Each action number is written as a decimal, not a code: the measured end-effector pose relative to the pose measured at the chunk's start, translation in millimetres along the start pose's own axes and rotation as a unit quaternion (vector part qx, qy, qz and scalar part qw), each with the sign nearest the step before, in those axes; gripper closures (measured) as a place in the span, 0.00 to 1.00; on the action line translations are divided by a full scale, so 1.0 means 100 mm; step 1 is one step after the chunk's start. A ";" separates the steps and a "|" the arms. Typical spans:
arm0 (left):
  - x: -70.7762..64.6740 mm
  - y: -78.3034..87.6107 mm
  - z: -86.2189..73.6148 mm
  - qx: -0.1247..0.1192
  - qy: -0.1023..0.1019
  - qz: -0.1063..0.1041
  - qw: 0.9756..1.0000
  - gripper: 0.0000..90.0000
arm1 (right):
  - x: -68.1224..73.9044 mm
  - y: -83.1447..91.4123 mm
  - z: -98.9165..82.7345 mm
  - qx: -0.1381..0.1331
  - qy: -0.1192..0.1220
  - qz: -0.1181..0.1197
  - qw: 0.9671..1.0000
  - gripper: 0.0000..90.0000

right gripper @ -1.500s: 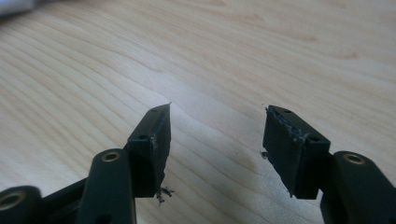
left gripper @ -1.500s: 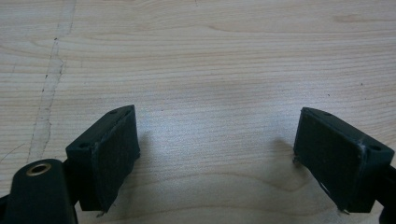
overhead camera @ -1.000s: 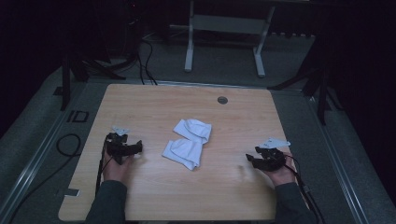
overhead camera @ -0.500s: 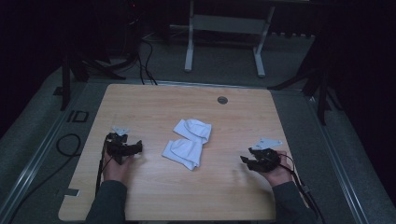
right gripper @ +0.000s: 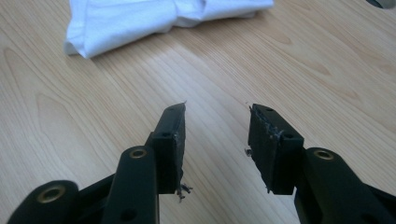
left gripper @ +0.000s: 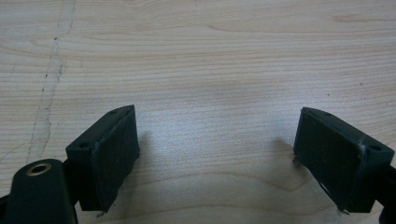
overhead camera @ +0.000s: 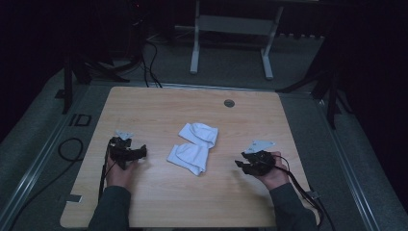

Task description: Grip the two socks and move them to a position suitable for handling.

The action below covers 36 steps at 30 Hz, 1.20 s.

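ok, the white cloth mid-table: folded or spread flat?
Folded, loosely. The white cloth lies bunched in two lumps with doubled edges on the wooden table, apart from both grippers; the right gripper view shows creases.

Left hand-held gripper (overhead camera: 138, 153) gapes wide; right hand-held gripper (overhead camera: 242, 165) parted narrower.

My right gripper (right gripper: 217, 140) parted, empty, low over wooden table (right gripper: 327, 79); I see white cloth (right gripper: 154, 18) ahead, well apart.
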<state>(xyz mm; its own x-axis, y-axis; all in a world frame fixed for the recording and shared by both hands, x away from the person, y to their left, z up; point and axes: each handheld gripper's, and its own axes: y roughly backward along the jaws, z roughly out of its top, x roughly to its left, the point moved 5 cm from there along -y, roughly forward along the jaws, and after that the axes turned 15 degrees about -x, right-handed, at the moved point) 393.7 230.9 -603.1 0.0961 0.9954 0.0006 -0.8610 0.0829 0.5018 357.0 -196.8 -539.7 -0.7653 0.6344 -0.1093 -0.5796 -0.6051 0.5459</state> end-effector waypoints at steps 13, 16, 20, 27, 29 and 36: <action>0.00 0.00 0.00 0.000 0.000 0.000 1.000 0.16 | 0.33 -0.30 0.30 -0.009 0.027 0.040 0.999 0.74; 0.00 0.00 0.00 0.000 0.000 0.000 1.000 0.16 | 0.41 -0.38 0.36 -0.011 0.028 0.049 0.998 0.79; 0.00 0.00 0.00 0.001 -0.001 0.000 1.000 0.16 | 0.53 -0.49 0.44 -0.016 0.036 0.065 0.997 0.94; 0.00 0.00 0.00 0.001 -0.001 0.001 1.000 0.16 | 0.69 -0.73 0.56 -0.010 0.052 0.086 0.995 0.99; 0.00 0.00 0.00 0.001 -0.001 0.001 1.000 0.16 | 0.71 -0.82 0.57 -0.005 0.052 0.090 0.995 0.99; -0.01 0.01 0.00 0.001 -0.002 0.000 1.000 0.16 | 0.86 -1.09 0.54 0.000 0.049 0.106 0.993 0.99</action>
<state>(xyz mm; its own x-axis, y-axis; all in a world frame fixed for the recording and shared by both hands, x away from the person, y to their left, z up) 392.8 230.2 -603.1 0.0973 0.9952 0.0035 -0.8599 0.0823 0.5038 369.6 -50.4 -563.8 -0.8941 0.4420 -0.0725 -0.4018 -0.7198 0.5661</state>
